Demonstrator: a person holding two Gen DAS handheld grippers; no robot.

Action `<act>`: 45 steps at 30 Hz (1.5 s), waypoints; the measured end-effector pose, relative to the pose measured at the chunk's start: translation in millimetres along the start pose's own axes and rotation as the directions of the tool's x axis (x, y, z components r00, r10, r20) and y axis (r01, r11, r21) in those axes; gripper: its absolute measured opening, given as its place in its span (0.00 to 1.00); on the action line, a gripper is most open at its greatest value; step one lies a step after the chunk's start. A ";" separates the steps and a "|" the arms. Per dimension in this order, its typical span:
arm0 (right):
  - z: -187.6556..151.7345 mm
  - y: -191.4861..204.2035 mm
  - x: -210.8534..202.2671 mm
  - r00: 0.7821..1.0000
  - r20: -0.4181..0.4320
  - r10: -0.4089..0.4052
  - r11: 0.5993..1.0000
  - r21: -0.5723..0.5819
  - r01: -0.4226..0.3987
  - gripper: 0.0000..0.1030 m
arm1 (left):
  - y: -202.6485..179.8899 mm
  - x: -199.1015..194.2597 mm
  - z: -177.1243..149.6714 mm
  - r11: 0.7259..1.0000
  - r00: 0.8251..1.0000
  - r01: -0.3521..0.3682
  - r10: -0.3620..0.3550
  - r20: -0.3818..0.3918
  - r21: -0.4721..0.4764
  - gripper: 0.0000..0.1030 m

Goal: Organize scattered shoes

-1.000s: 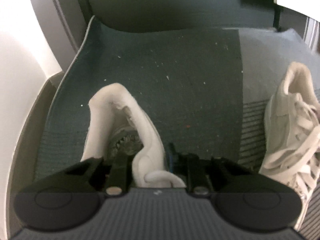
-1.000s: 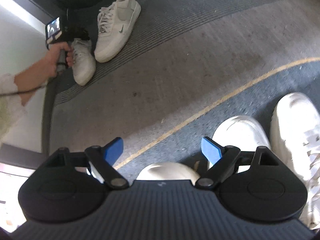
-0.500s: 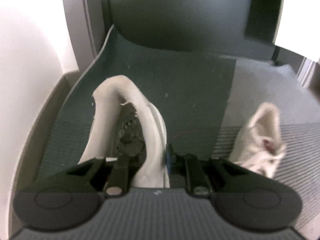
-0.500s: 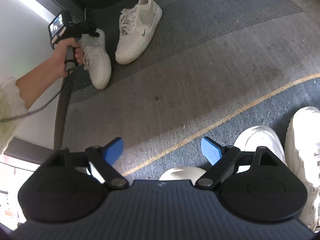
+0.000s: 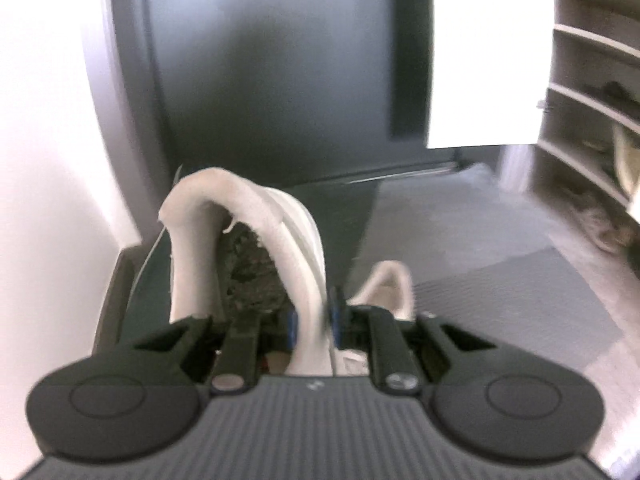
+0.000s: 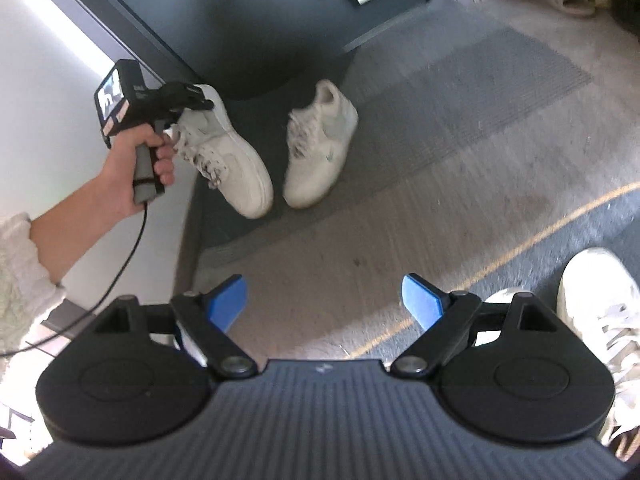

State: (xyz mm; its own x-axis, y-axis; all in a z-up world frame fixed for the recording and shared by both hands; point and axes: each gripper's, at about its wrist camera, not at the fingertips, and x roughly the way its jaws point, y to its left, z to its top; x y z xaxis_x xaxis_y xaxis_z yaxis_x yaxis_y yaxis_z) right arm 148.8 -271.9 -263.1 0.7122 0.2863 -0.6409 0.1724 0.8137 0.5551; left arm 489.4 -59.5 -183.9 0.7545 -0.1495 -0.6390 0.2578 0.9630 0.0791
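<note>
The left gripper [image 5: 312, 326] pinches only the thin heel wall of a shoe [image 5: 256, 248], which hangs toe-down. It could slip out and fall. Its mate [image 6: 320, 148] sits below. The right gripper [image 6: 324, 300] is wide apart, empty.

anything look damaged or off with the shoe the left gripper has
Yes: the white sneaker clamped in the left gripper has a worn heel lining, frayed and dark inside the collar.

A dark door [image 5: 272, 80] stands behind a grey mat [image 6: 460, 92], with a yellow floor line [image 6: 560, 220].
</note>
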 end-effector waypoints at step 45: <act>102.3 -413.7 -252.8 0.696 0.504 -0.512 0.836 0.477 0.270 0.85 | -623.0 -6.8 -167.4 0.869 0.813 0.493 -0.446 -0.373 0.035 0.14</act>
State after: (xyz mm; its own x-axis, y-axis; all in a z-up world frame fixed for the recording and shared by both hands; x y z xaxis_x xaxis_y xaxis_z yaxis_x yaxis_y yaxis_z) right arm -32.9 -732.8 -276.5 0.7502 -0.4720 -0.4630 0.6609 0.5166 0.5443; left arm 222.6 -620.9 -356.9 0.2733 -0.4675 -0.8407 0.6174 0.7555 -0.2194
